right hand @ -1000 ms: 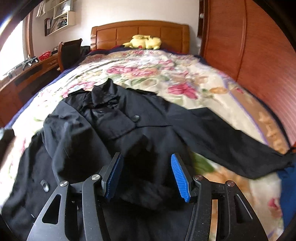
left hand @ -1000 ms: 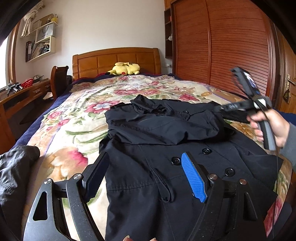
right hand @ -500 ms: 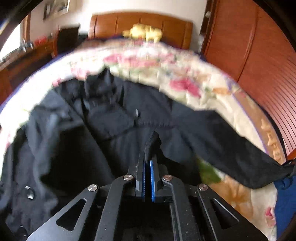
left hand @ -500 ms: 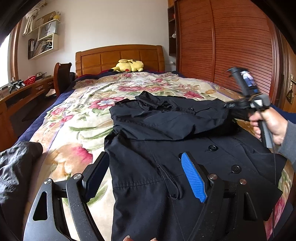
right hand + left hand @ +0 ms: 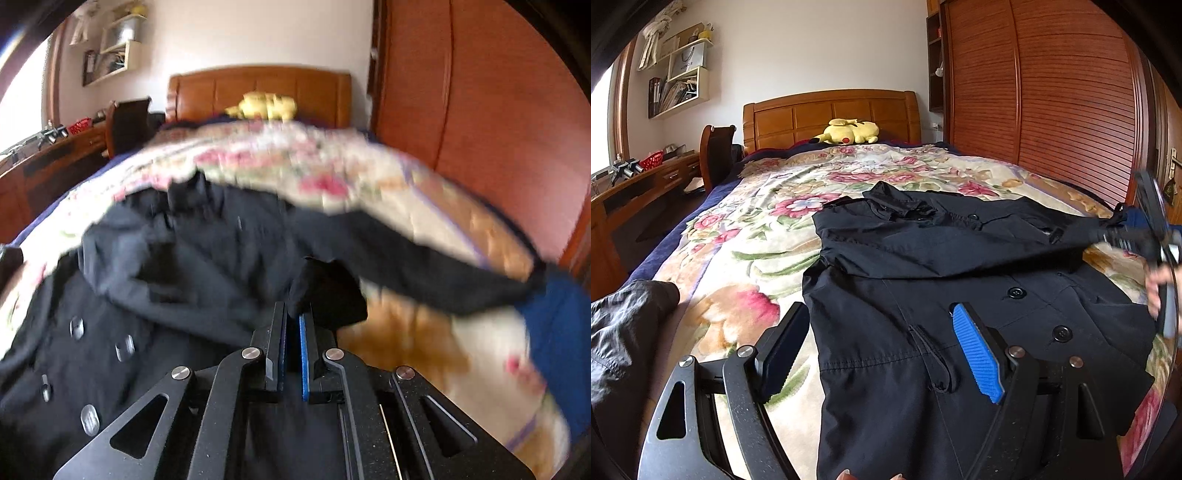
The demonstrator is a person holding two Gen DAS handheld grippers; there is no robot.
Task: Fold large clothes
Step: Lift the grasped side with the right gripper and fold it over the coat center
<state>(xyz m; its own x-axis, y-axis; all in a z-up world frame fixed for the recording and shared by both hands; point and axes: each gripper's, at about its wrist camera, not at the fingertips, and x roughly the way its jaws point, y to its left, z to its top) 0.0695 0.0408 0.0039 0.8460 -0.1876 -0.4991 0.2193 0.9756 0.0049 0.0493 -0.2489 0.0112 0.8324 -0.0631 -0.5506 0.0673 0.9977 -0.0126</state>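
A black double-breasted coat (image 5: 923, 332) lies face up on the floral bedspread (image 5: 746, 266), with one sleeve folded across its chest. My left gripper (image 5: 879, 314) hovers open over the coat's lower left part, with nothing between its fingers. At the right edge of the left wrist view, my right gripper (image 5: 1108, 234), held by a hand (image 5: 1154, 291), is shut on the end of that folded sleeve. In the blurred right wrist view, black cloth is pinched between the shut pads of the right gripper (image 5: 293, 314). The coat's other sleeve (image 5: 443, 269) stretches towards the bed's right side.
A yellow plush toy (image 5: 849, 133) lies by the wooden headboard (image 5: 831, 114). A slatted wooden wardrobe (image 5: 1052, 110) runs along the right. A grey garment (image 5: 624, 325) lies at the bed's left edge, with a chair (image 5: 716, 155) and a desk (image 5: 646, 181) beyond.
My right gripper went from open over the coat's chest to shut on the folded sleeve's end, then moved right and lower, drawing the sleeve along. The left gripper stayed put.
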